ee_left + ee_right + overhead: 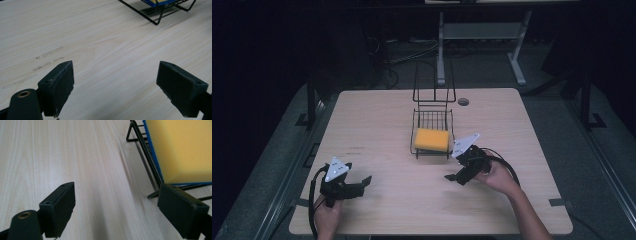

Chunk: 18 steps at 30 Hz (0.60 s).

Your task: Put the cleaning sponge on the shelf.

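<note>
A yellow sponge (pixel 431 139) lies flat in the lower tray of a black wire rack (pixel 432 123) that stands a little beyond the middle of the light wooden table (pixel 377 130). From the high view the sponge is a plain rectangular block with softly rounded corners, its yellow top facing up and filling most of the tray's width; the rack's tall wire back rises behind it. The right gripper view adds what the high view cannot resolve: a thin blue layer runs along the sponge's (pixel 183 147) lower edge, beneath the yellow foam, and the rack's (pixel 147 157) wire frame lifts the sponge clear of the table on small angled feet. The left gripper view catches just a corner of the rack (pixel 160 12) at its top edge, with a sliver of blue and yellow inside it, and shows faint scuff marks (pixel 51 51) on the wood. The right gripper (pixel 458 170) is held just beside the rack's front right corner, its jaws spread wide with bare table between them, gripping nothing. The left gripper (pixel 357 186) sits well apart near the table's front left, its jaws likewise wide open over bare wood.
</note>
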### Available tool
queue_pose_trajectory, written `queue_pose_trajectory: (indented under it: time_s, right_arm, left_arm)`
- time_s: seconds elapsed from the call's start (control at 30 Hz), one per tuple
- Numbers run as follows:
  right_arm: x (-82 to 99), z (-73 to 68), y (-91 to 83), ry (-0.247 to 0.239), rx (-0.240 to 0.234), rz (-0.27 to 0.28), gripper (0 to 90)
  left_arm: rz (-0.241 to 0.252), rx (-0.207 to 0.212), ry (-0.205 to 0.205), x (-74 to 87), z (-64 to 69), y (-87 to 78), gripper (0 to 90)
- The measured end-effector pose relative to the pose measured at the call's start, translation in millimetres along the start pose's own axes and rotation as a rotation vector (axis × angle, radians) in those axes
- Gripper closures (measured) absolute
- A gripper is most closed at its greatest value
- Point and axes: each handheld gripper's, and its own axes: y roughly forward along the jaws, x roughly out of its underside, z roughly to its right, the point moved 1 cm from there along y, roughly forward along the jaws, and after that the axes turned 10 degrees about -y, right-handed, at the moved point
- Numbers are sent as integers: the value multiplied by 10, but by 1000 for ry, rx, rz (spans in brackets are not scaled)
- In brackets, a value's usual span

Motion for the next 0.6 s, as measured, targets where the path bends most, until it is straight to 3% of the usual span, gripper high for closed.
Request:
queue_pose_trajectory:
  time_s: [0.6]
  right_arm:
    - [169, -77, -63, 30, -4, -25, 146]
  left_arm:
    - [-1, -1, 1, 2, 4, -2, 140]
